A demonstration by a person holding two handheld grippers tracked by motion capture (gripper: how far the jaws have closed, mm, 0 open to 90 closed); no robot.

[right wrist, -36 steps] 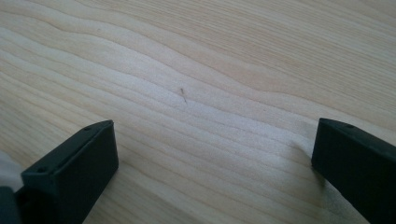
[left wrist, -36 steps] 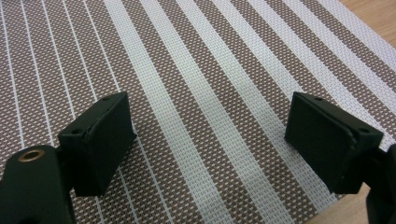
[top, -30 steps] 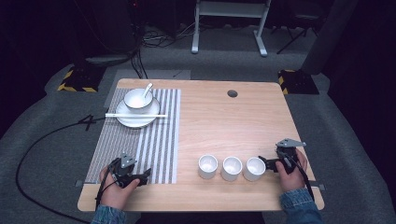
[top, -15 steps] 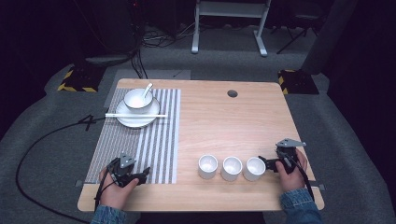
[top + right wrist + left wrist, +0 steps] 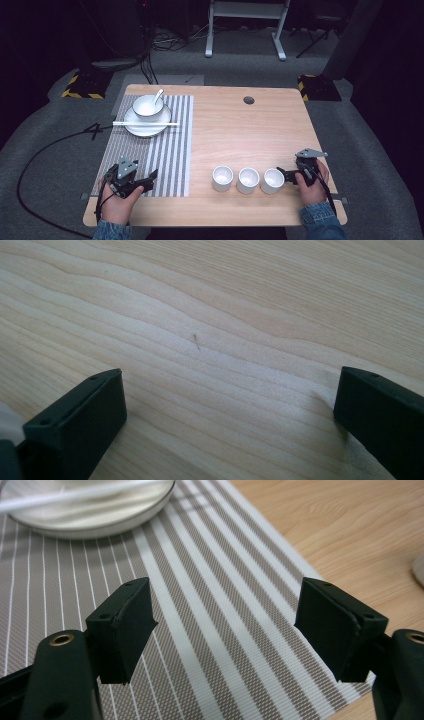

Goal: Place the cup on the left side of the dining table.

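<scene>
My left gripper [image 5: 151, 179] hovers just above the near end of the grey-and-white striped placemat [image 5: 170, 150], pointing right. Its jaws have just been opening, and in the left gripper view the left gripper [image 5: 225, 610] is open over the placemat [image 5: 215, 645] with nothing between the pads. My right gripper [image 5: 282, 175] rests at the near right of the wooden table [image 5: 250, 130], pointing left at the rightmost of three white cups [image 5: 273, 180]. In the right gripper view that gripper [image 5: 230, 385] is open over bare wood.
The other two cups [image 5: 222, 178] [image 5: 248, 179] stand in a row left of the rightmost one. A white plate [image 5: 148, 127] carrying a bowl with a spoon [image 5: 148, 106] and white chopsticks [image 5: 145, 123] sits at the mat's far end. A dark round hole [image 5: 248, 100] marks the table's far side.
My left gripper has lifted a little off the placemat. The right hand, cups and plate have stayed put.
</scene>
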